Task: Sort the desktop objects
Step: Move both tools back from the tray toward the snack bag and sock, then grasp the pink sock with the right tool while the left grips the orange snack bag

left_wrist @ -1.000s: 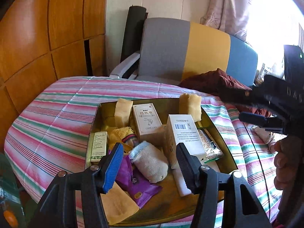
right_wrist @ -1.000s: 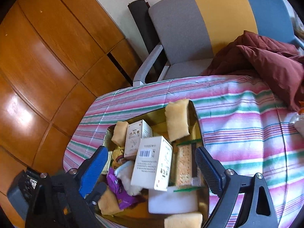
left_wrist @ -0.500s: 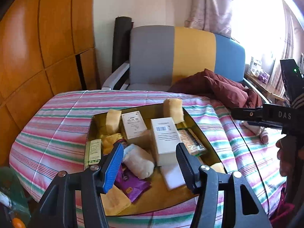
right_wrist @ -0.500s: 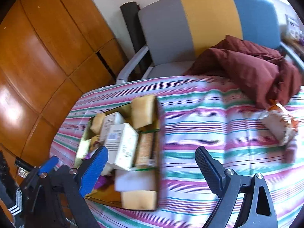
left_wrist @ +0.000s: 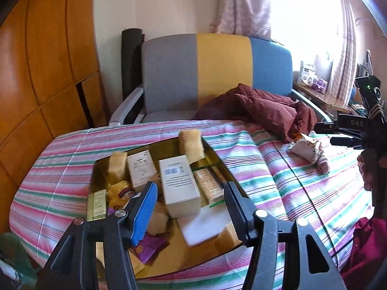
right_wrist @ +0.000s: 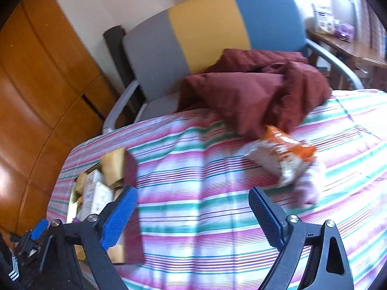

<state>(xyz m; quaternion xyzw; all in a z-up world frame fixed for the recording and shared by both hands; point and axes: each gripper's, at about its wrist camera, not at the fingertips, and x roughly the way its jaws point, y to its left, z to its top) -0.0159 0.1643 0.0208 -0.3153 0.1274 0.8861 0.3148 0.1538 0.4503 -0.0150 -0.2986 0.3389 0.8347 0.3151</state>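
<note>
Striped cloth (left_wrist: 278, 183) in pink, green and white covers the whole work surface, lying in soft folds across the middle of both views. Set on it, at lower centre of the left wrist view, is a shallow gold-toned tray (left_wrist: 217, 155) crowded with things to sort: a white barcoded box (left_wrist: 180, 184) lying on top, a second white box (left_wrist: 141, 169) to its left, yellow sponge-like blocks (left_wrist: 191, 142) leaning at the far rim, a clear-wrapped snack bar (left_wrist: 209, 184), a green-labelled slim box (left_wrist: 98, 204), a purple packet (left_wrist: 150, 246) and a white flat pad (left_wrist: 203, 224).

At centre right of the right wrist view an orange-and-white snack bag (right_wrist: 283, 155) lies on the cloth, well apart from the tray, with something pale pink just beside it, too blurred to name. A maroon jacket (right_wrist: 251, 89) is heaped over the table's far edge, touching the bag's upper end.

Behind the table stands an armchair (left_wrist: 217, 72) with a backrest in grey, yellow and blue bands. Orange-brown wood panelling (left_wrist: 48, 60) fills the left of both frames; a pinkish curtain (left_wrist: 244, 4) and a bright window take the upper right, with a cluttered wooden side table (left_wrist: 319, 95) below.

Left gripper (left_wrist: 189, 201) hovers over the tray's near half with jaws apart, nothing between them. Right gripper (right_wrist: 193, 207) hangs over bare cloth between tray and bag, jaws spread wide and empty.
</note>
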